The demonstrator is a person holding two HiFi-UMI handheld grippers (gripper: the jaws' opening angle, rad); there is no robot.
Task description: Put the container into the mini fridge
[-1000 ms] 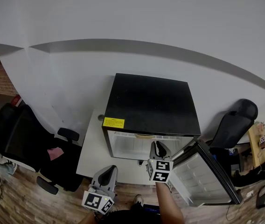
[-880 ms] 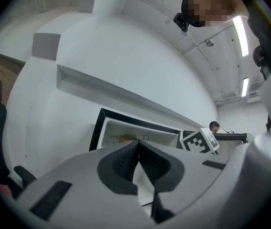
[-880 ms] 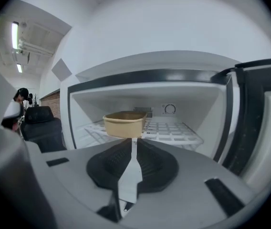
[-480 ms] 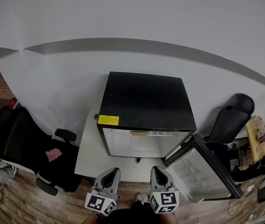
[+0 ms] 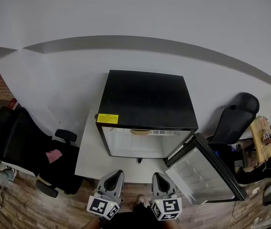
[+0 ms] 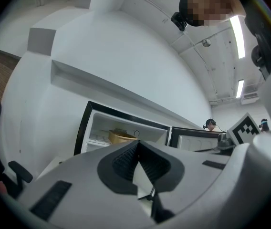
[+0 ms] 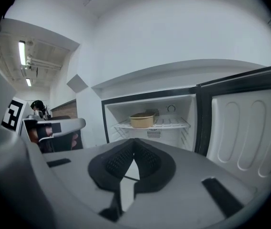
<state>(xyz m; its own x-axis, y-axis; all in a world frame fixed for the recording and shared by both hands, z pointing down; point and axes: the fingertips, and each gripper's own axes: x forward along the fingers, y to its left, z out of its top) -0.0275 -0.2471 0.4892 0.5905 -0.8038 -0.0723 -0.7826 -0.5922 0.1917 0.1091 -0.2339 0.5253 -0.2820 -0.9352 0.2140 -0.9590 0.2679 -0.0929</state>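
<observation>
Two tools empty; container inside the mini fridge.

Left tool [image 5: 113, 176] and right tool [image 5: 160, 177] were held side by side low in the head view, in front of the mini fridge [image 5: 147, 99], both well apart from it. Each tool's own view showed its pads pressed together at the tips with nothing between them. The tan, lidded container [image 7: 142, 119] sat on the upper wire shelf [image 7: 173, 123] inside the white cabinet, toward the shelf's left side, upright. The fridge door [image 5: 200, 173] stood swung wide open to the right. The fridge rested on a low white counter [image 5: 90, 156] against the grey wall. A black office chair [image 5: 26, 142] stood to the left of the counter on the wood floor.
</observation>
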